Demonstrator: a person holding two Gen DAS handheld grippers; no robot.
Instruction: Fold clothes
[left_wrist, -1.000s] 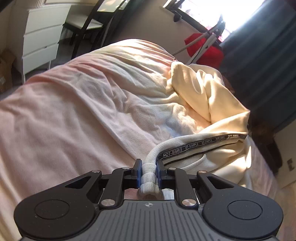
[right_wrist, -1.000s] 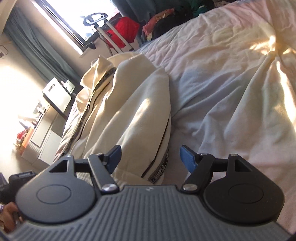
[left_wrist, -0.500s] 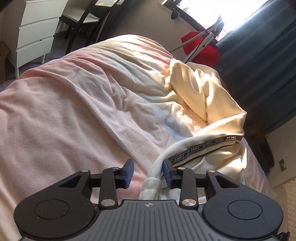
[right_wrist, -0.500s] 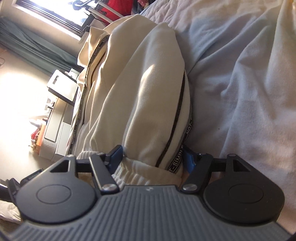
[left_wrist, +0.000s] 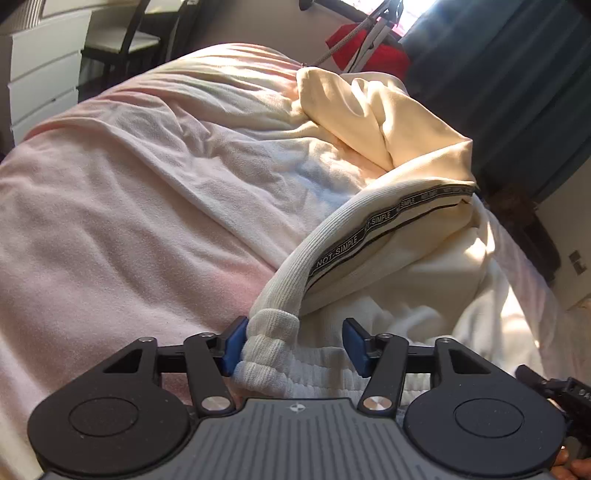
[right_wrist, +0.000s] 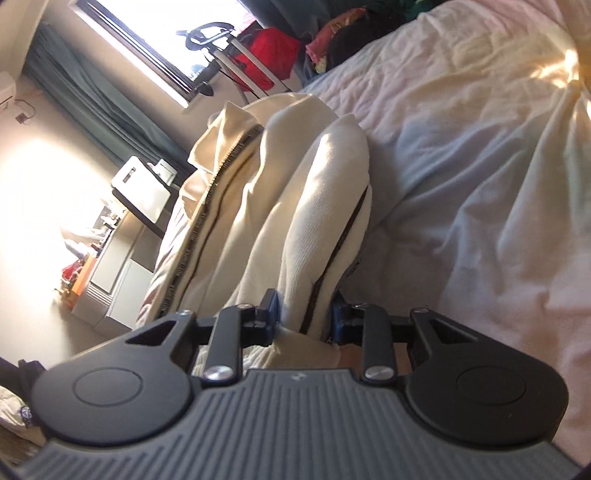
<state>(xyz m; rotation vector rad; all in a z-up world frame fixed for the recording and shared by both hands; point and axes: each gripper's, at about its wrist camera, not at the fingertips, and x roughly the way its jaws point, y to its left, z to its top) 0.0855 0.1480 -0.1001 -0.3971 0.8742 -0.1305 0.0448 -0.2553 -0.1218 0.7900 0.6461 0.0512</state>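
Looking along my left gripper (left_wrist: 293, 345), I see its two blue pads spread wide; the ribbed cuff (left_wrist: 271, 343) of one cream sweatshirt (left_wrist: 406, 155) lies between them, touching the left pad (left_wrist: 233, 344) and clear of the right one. A single black tape printed NOT-SIMPLE (left_wrist: 391, 214) runs up that sleeve. The sweatshirt is heaped on one pink blanket (left_wrist: 147, 192) that covers the bed, toward the edge near the dark curtain (left_wrist: 517, 74). On my right gripper (right_wrist: 303, 320) the two pads are drawn in against a bunched fold of the same sweatshirt (right_wrist: 314, 192), squeezing the cloth between them, so I read it as clamped on the fabric. From this side I count two black stripes on the cloth. One red bag (right_wrist: 271, 55) sits below the window (right_wrist: 155, 40).
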